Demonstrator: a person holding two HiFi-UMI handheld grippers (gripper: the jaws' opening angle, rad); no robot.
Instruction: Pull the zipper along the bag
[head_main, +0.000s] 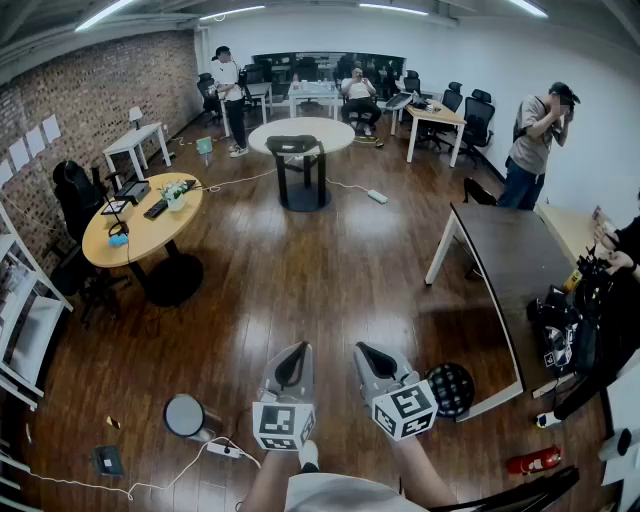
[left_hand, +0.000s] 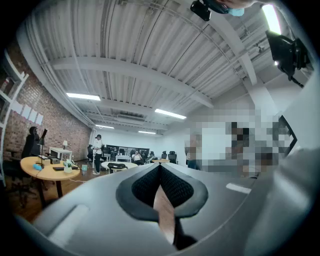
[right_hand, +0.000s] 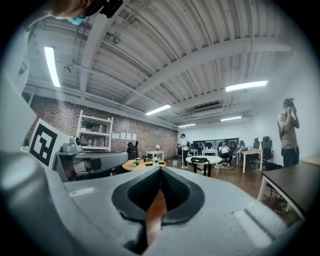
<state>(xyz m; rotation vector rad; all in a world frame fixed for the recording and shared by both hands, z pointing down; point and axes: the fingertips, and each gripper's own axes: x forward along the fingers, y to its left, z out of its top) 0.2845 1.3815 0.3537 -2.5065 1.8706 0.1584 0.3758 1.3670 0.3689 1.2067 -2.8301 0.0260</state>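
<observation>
You hold your grey left claw (head_main: 291, 352) and grey right claw (head_main: 366, 350) level above the dark wooden plank floor (head_main: 300, 280). Both are pressed together, pinching nothing.

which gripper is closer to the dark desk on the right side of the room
Right. In the head view the right gripper sits just left of the dark desk, by its near end. The left gripper is further left, on the right gripper's far side.

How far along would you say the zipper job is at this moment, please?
Nothing looks done yet. The left gripper and right gripper are both shut on nothing, held level above the wooden floor. No bag is at either gripper, so reaching one and pulling its zipper all remains.
</observation>
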